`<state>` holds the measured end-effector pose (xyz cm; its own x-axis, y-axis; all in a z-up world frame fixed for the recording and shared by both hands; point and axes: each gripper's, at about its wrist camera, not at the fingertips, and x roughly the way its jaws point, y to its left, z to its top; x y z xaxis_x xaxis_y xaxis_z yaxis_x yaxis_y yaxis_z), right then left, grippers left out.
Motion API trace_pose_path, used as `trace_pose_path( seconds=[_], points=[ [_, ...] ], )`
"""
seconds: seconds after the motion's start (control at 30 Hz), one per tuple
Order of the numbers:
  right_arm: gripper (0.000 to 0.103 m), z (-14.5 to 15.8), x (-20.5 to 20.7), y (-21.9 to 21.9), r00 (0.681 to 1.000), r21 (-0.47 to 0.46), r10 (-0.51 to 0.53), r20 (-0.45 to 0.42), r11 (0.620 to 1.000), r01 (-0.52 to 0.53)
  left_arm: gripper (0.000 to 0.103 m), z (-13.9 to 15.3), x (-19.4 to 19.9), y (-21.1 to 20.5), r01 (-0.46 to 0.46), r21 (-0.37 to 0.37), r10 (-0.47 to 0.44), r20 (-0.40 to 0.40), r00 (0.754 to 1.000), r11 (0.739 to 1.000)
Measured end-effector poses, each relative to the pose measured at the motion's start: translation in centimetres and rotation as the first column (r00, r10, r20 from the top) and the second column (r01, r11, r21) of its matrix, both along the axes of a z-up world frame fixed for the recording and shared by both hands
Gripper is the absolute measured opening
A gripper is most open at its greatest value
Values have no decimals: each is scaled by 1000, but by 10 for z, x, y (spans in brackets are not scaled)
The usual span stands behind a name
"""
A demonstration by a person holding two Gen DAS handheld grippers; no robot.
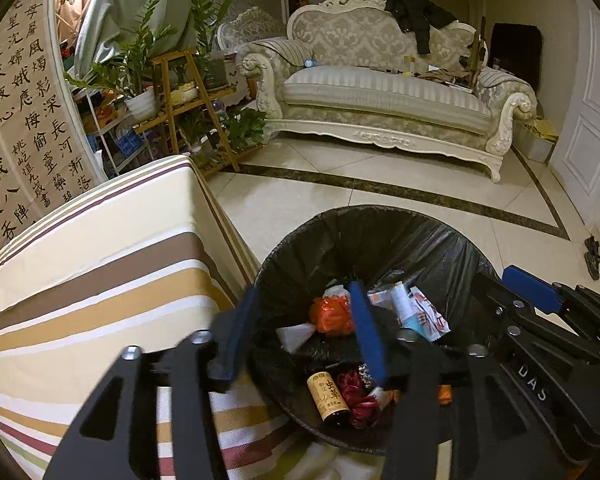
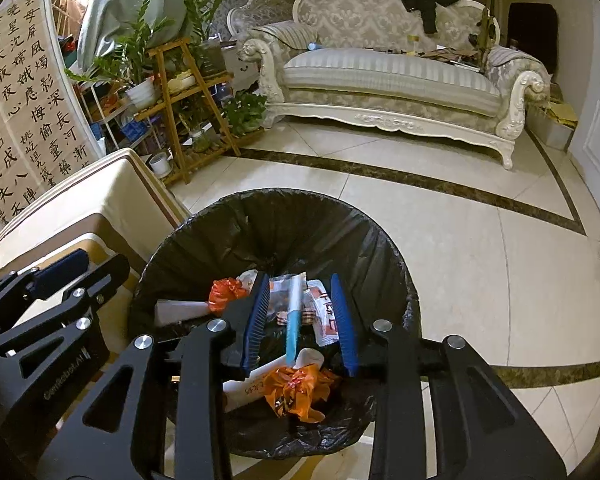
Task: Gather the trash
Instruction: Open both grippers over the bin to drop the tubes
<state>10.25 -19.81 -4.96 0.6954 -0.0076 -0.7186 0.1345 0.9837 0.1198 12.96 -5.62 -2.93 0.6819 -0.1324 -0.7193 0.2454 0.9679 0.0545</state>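
Two hand-held grippers hang over a black-lined trash bin (image 2: 276, 320) on the tiled floor beside a striped-cloth table (image 1: 100, 248): the right gripper (image 2: 300, 320) has its blue pads spread wide with nothing between them, a light-blue-and-white tube (image 2: 294, 320) lying loose in the bin below, and the left gripper (image 1: 300, 332) at 9 o'clock is likewise spread and empty. This looks like the drop-off step, so the next move calls for lifting clear to seek more trash. Motion blur smears the left pads, and both arms hide the bin's near rim at 6 o'clock.
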Motion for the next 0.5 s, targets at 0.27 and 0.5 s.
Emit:
trace_pose_path(
  seconds=[0.27,0.5],
  points=[
    [51,6,-10,-4,999,-22,-30,27,999,31,72,6,-3,6,-29,-5,29,31,999,1000],
    [64,13,-21,-4,998,-43,-44,49,998,46,78,13,-13,11,-52,0,52,67,996,999]
  ],
)
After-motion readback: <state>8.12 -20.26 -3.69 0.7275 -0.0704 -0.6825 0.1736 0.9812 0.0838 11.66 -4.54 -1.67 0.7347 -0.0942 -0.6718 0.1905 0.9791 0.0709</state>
